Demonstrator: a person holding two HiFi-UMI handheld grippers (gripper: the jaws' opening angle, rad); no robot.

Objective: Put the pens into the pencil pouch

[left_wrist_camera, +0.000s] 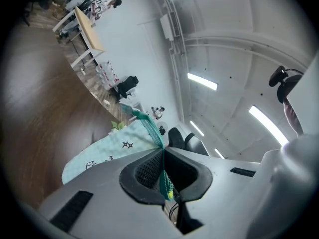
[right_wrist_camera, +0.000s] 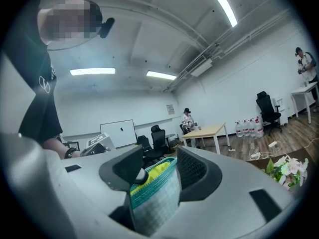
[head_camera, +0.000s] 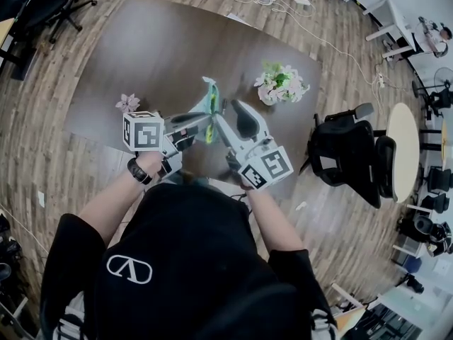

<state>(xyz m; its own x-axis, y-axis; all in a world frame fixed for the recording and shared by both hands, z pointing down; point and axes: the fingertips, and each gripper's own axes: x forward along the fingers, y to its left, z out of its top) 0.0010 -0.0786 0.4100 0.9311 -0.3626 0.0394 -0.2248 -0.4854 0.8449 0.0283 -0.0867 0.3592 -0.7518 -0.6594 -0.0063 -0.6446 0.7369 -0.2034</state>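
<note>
A pale teal pencil pouch (head_camera: 206,107) with a green mesh edge hangs in the air over the dark table (head_camera: 141,55), between both grippers. My left gripper (head_camera: 204,123) is shut on the mesh edge, which runs into the closed jaws of the left gripper (left_wrist_camera: 163,171), and the pouch (left_wrist_camera: 107,151) stretches away beyond them. In the right gripper view one end of the pouch (right_wrist_camera: 154,198) lies between the spread jaws of my right gripper (right_wrist_camera: 162,164), with something yellow (right_wrist_camera: 158,169) showing inside it. A small dark, white-tipped end (right_wrist_camera: 142,176) sits by one jaw; I cannot tell what it is.
A bunch of white and green flowers (head_camera: 281,83) stands on the table at the right, and a small pink flower (head_camera: 128,103) lies at the left. Black office chairs (head_camera: 354,154) stand right of the table. Cables (head_camera: 283,6) trail over the wooden floor behind it.
</note>
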